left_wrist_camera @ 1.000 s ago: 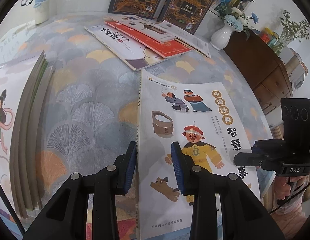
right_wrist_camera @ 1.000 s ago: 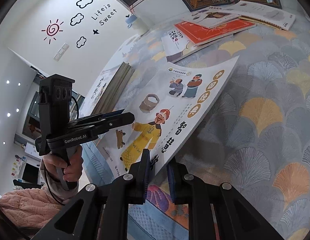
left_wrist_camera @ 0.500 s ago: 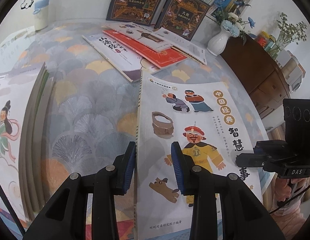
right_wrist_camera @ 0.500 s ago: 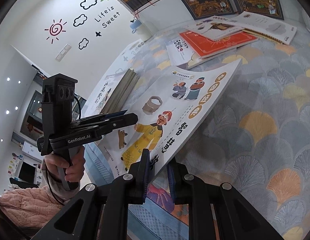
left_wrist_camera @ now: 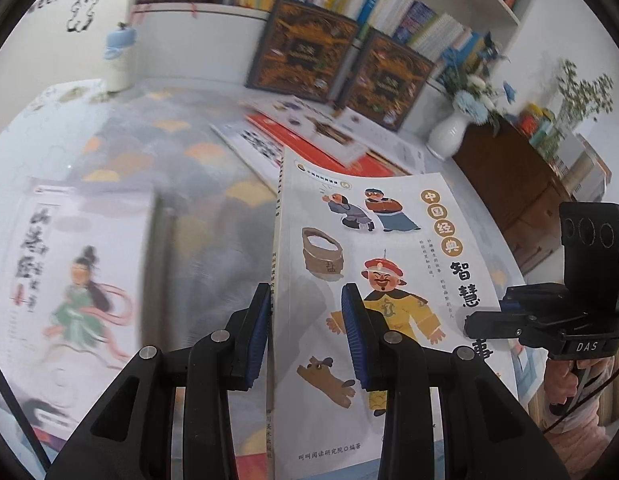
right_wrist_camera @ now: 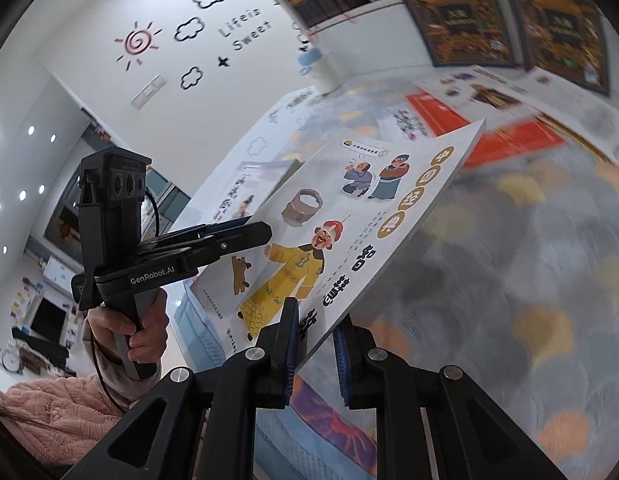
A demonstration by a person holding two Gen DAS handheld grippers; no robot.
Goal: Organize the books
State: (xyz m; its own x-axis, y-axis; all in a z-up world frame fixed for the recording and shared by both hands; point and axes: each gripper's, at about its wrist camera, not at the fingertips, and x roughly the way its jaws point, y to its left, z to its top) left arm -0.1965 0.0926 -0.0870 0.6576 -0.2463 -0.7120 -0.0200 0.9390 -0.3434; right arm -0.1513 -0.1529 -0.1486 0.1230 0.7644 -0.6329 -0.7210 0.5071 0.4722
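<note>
A thin picture book [left_wrist_camera: 393, 236] with a man in a yellow robe on its white cover hangs in the air above the patterned tablecloth [left_wrist_camera: 181, 152], held at both sides. My left gripper [left_wrist_camera: 307, 340] is shut on its spine edge, one pad on the cover and one behind. In the right wrist view the book [right_wrist_camera: 349, 208] slopes up to the right, with my right gripper [right_wrist_camera: 315, 350] shut on its near long edge. Each gripper shows in the other's view: the right gripper [left_wrist_camera: 485, 324] at the book's right side, the left gripper [right_wrist_camera: 261, 234] at its left.
A stack of books [left_wrist_camera: 81, 280] with a woman in green on top lies at the left. Several books [left_wrist_camera: 329, 140] lie fanned out at the back, before two dark boxed volumes [left_wrist_camera: 305, 52] leaning on a full bookshelf. A white vase [left_wrist_camera: 449, 136], a bottle [left_wrist_camera: 119, 60] and a wooden cabinet [left_wrist_camera: 509, 184] stand around.
Both grippers have risen with the book, which has left the tablecloth. The views have tipped upward, bringing the bookshelf into sight. The grips look unchanged.
</note>
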